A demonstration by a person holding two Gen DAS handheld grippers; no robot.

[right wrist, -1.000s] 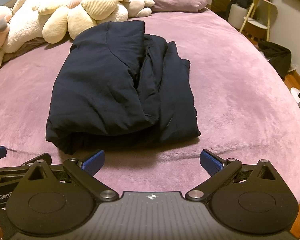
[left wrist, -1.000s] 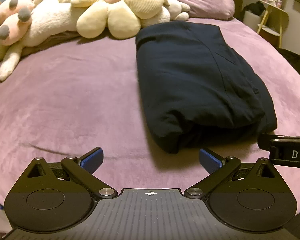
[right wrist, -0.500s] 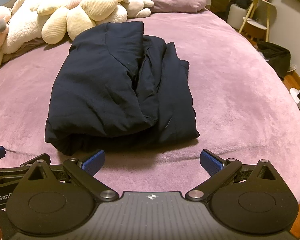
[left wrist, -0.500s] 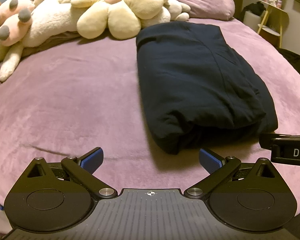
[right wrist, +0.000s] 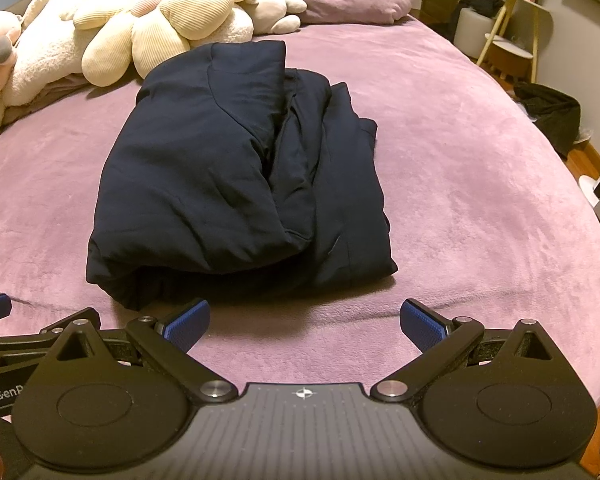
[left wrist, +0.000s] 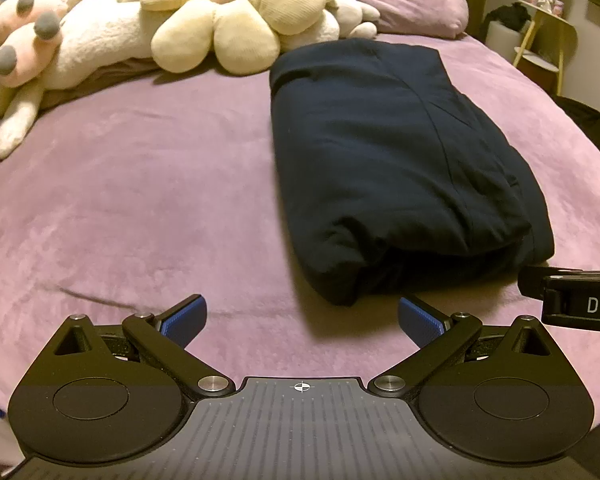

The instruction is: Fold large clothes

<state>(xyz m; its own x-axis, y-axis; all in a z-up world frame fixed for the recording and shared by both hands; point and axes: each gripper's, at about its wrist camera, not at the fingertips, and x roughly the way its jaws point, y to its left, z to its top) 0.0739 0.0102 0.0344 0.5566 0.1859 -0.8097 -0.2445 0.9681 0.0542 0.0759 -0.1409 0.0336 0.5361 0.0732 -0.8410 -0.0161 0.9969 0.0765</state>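
Garment (right wrist: 236, 184) folded into compact dark bundle, lying mid-bed on purple blanket (left wrist: 140, 208), near plush toys (left wrist: 204, 20). Right side layers loose, uneven. Left gripper (left wrist: 300, 320) spread wide, empty, just short of bundle's near edge. Right gripper (right wrist: 305, 322) likewise spread, empty. Judged nearly done; maybe 1 tidy-up tuck left.

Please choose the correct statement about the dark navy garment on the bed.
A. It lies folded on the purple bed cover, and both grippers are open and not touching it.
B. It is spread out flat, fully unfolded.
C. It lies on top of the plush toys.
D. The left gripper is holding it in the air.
A: the dark navy garment lies as a folded bundle on the purple bed cover, while the left gripper and right gripper are open in front of it, not touching it.
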